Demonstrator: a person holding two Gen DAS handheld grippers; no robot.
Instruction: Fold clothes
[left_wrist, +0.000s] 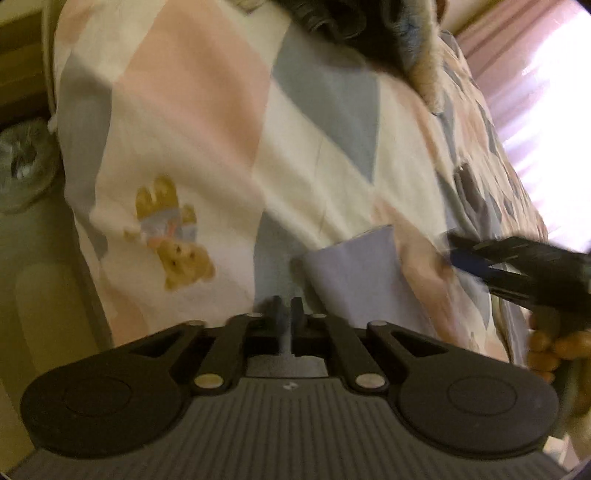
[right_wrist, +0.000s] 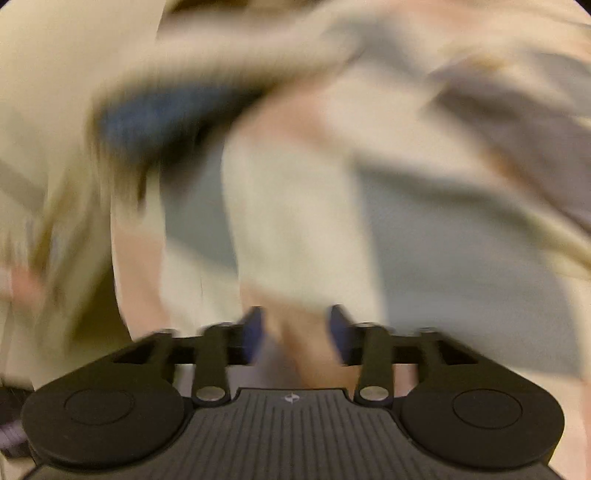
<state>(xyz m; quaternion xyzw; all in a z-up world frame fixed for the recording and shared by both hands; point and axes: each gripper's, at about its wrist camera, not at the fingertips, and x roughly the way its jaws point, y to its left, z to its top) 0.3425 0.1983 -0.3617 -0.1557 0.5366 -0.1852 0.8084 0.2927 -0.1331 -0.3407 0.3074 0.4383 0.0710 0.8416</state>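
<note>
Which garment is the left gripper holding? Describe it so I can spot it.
On the patchwork quilt, look just beyond the left gripper. The pale lilac cloth rises from its nearly shut jaws. It is plain, unlike the quilt's pink, blue and cream patches.
</note>
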